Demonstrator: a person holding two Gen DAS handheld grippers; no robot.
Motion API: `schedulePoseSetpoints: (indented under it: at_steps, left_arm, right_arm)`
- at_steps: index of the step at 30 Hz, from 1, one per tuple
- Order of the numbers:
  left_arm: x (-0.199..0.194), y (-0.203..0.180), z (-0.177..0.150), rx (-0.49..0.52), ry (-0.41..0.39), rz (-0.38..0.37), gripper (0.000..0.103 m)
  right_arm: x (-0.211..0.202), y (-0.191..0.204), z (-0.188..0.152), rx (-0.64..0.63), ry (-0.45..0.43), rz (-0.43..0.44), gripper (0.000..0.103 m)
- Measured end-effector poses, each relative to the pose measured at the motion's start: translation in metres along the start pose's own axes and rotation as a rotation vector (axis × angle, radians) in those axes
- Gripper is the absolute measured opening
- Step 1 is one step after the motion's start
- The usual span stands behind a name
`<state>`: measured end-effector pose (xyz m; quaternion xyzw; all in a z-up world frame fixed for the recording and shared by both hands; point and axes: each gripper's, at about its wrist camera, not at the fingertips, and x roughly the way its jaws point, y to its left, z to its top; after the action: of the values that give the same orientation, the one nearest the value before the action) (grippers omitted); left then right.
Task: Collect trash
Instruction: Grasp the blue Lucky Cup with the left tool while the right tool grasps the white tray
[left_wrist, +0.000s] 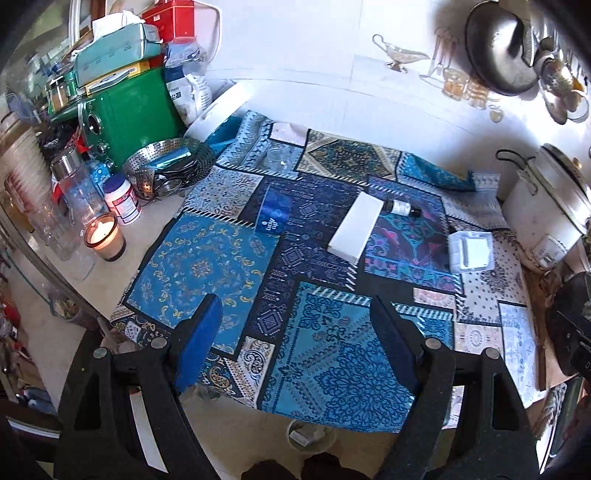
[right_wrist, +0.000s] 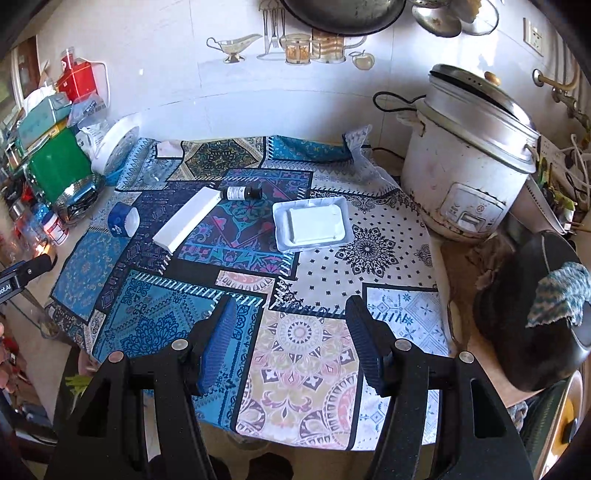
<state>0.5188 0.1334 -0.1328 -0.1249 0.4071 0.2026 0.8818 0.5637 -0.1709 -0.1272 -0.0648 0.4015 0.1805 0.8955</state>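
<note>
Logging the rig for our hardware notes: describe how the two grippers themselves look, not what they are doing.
Both match. The left gripper and right gripper have matte black angular frames with triangular cut-outs and round silver pivot bolts. Each finger carries a blue pad; the pads' faces are ribbed. No cables or sleeves show. In the right wrist view, white lettering marks the left gripper's body.

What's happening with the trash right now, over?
Left gripper open, empty. Right gripper open, empty. White box, small bottle, plastic tray untouched on patchwork cloth. Nothing blocking.
</note>
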Motion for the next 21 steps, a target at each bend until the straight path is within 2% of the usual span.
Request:
schedulePoseSetpoints:
  at_steps: [5,8,10,12,18,21]
  left_arm:
    - [0.031,0.019,0.020,-0.044,0.024,0.025,0.082]
    - [0.064,0.026,0.036,-0.032,0.064,0.027,0.082]
    - [0.084,0.030,0.047,-0.012,0.083,0.017,0.082]
    - [0.105,0.033,0.059,0.021,0.105,0.008,0.082]
    - [0.168,0.049,0.086,0.063,0.183,-0.035,0.082]
    - [0.197,0.050,0.093,0.089,0.226,-0.055,0.082]
  right_arm:
    - [0.044,0.004,0.021,0.013,0.044,0.004,0.057]
    - [0.074,0.010,0.034,0.039,0.079,-0.019,0.058]
    - [0.098,0.013,0.045,0.074,0.097,-0.037,0.063]
    - [0.118,0.017,0.054,0.111,0.121,-0.076,0.068]
    - [0.186,0.027,0.082,0.164,0.197,-0.258,0.068]
    - [0.210,0.027,0.090,0.215,0.209,-0.335,0.068]
